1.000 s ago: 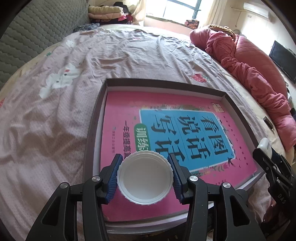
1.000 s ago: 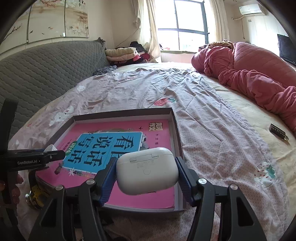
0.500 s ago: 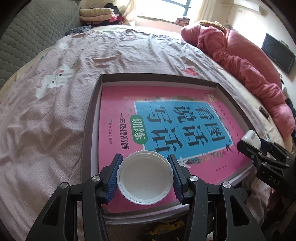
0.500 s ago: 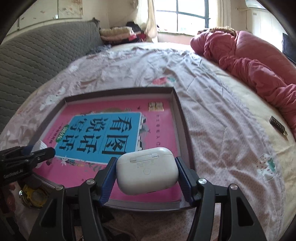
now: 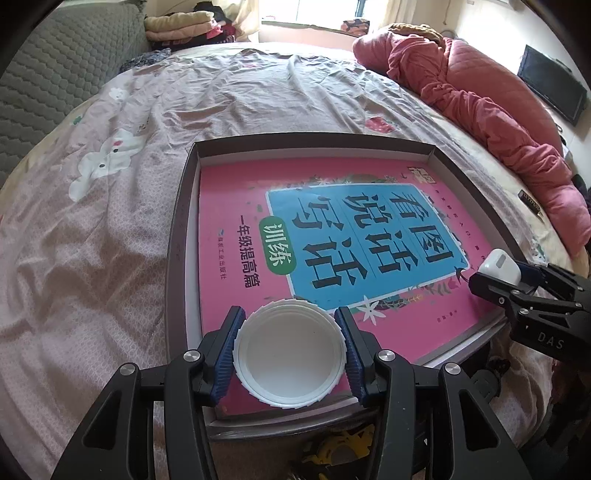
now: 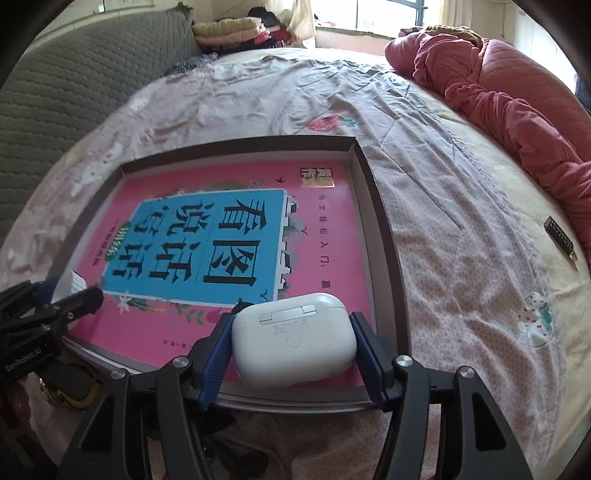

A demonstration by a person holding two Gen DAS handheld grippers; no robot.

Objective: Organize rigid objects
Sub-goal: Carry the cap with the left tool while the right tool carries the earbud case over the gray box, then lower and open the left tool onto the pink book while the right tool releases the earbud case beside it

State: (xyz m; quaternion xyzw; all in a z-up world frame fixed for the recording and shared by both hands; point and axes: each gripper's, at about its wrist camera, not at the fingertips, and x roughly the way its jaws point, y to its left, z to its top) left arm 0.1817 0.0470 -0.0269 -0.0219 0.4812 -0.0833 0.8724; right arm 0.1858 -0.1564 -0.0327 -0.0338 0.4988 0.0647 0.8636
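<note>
A shallow grey box (image 5: 177,236) lies on the bed with a pink and blue book (image 5: 332,229) flat inside it. My left gripper (image 5: 291,354) is shut on a white ribbed jar lid (image 5: 290,363), held over the box's near left corner. My right gripper (image 6: 293,347) is shut on a white earbud case (image 6: 295,341), held over the box's near right corner (image 6: 391,295). The right gripper with the case also shows in the left wrist view (image 5: 498,264). The left gripper's tip with the lid shows in the right wrist view (image 6: 74,284).
A pink quilt (image 5: 480,96) is heaped at the far right of the bed. A small dark bar-shaped object (image 6: 559,238) lies on the sheet to the right of the box. A yellow object (image 5: 332,454) lies below the box's near edge. Folded clothes (image 6: 229,29) sit at the back.
Both grippers have moved forward and lower over the box, still holding the lid and the earbud case. The box now fills more of each view.
</note>
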